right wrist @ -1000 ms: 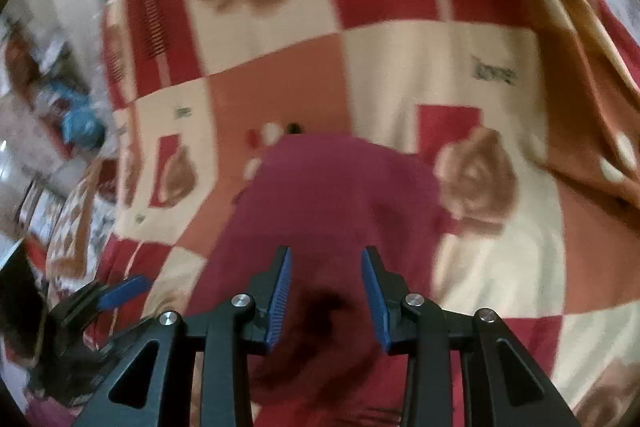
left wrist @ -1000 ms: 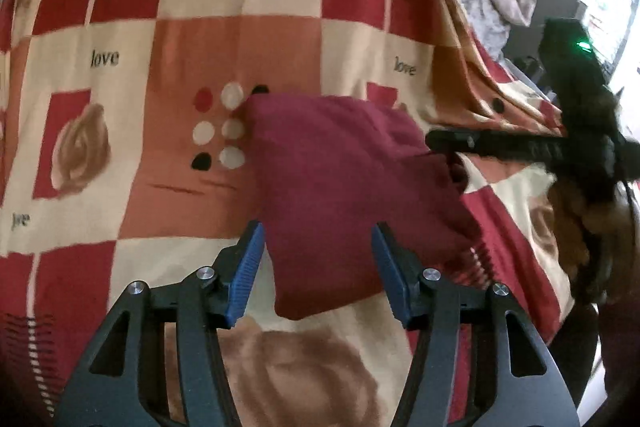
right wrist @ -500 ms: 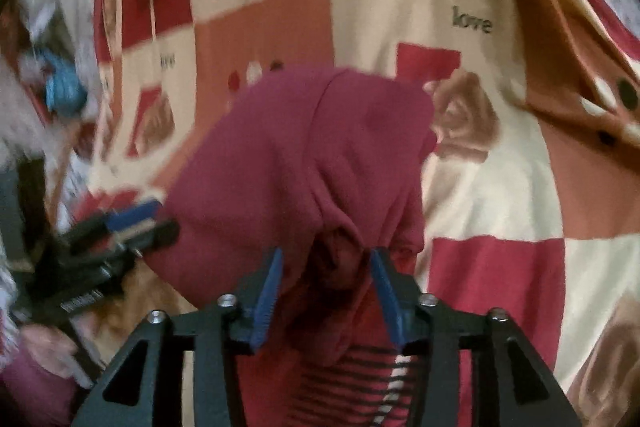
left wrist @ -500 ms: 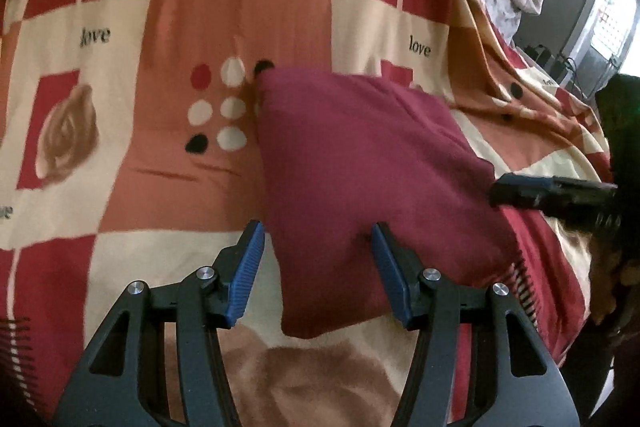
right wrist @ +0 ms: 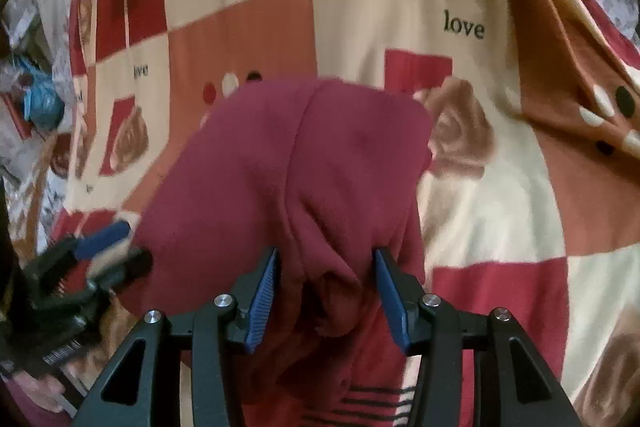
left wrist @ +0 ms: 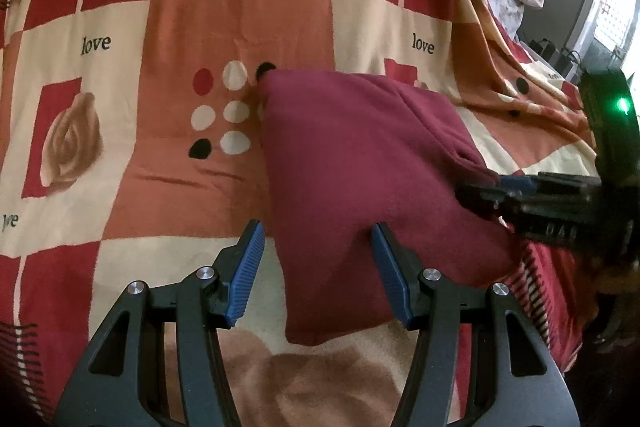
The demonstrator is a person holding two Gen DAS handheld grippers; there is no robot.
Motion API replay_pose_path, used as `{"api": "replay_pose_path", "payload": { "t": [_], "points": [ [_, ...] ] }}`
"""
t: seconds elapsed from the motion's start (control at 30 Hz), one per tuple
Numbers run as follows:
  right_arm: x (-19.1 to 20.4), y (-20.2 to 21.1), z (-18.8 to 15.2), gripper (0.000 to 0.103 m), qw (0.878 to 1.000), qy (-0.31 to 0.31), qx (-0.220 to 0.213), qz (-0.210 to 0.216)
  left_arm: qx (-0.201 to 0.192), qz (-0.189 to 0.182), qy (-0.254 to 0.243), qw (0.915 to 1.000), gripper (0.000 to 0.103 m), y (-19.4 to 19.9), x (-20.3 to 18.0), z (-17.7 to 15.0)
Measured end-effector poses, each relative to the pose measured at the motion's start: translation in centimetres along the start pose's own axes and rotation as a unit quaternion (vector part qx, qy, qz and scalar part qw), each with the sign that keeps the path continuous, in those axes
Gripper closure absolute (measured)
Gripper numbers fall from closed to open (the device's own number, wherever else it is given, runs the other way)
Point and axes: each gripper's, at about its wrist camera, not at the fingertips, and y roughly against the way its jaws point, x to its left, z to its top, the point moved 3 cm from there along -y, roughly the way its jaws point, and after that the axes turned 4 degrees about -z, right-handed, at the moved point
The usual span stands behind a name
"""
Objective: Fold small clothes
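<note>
Garment (left wrist: 352, 179): a maroon cloth, already folded into a rough rectangle, lies on the patterned bedspread (left wrist: 240, 27) beside the block of printed dots (left wrist: 224, 115). Seen from the left wrist, its near corner reaches toward me and sits between the jaws of my left gripper (left wrist: 318, 275). Those jaws stand wide apart, one blue pad on the bedspread side and the other over the cloth, so nothing is clamped. I judge that this gripper hovers there to pin or take the near corner when needed.

The right gripper (right wrist: 326, 301), seen from its own wrist, straddles a bunched ridge of the cloth at the garment's right edge. Its jaws also stand apart; the folds rise between the pads, and I cannot tell whether either pad touches them. In the left view the same gripper (left wrist: 516, 187) comes in from the right at the cloth's edge, its green light (left wrist: 622, 103) lit.

The bunching suggests that this edge is loose, which I read as the reason the right gripper is placed here: to gather it for a further fold or to flatten it. The fold looks well advanced. The likely risk is that a pinch on the thick ridge drags the layers below and opens the stack.
</note>
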Motion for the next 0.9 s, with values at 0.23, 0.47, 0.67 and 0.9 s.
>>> {"api": "replay_pose_path", "payload": {
  "t": [0.23, 0.47, 0.67, 0.9],
  "points": [
    [0.0, 0.1, -1.4, 0.072, 1.000, 0.008, -0.004, -0.001, -0.001, 0.002, 0.002, 1.0000, 0.047, -0.1, 0.0, -0.1],
    [-1.1, 1.1, -1.2, 0.057, 0.999, -0.034, -0.016, 0.025, -0.001, 0.000, 0.009, 1.0000, 0.047, -0.3, 0.3, 0.3],
    [-1.8, 1.1, -1.3, 0.052, 0.997, -0.063, -0.005, 0.039, -0.002, 0.003, 0.005, 1.0000, 0.047, -0.4, 0.4, 0.4],
    [-1.9, 1.7, -0.4, 0.043, 0.997, -0.070, -0.015, 0.027, -0.004, 0.006, 0.006, 1.0000, 0.045, -0.4, 0.3, 0.3]
  ]
}}
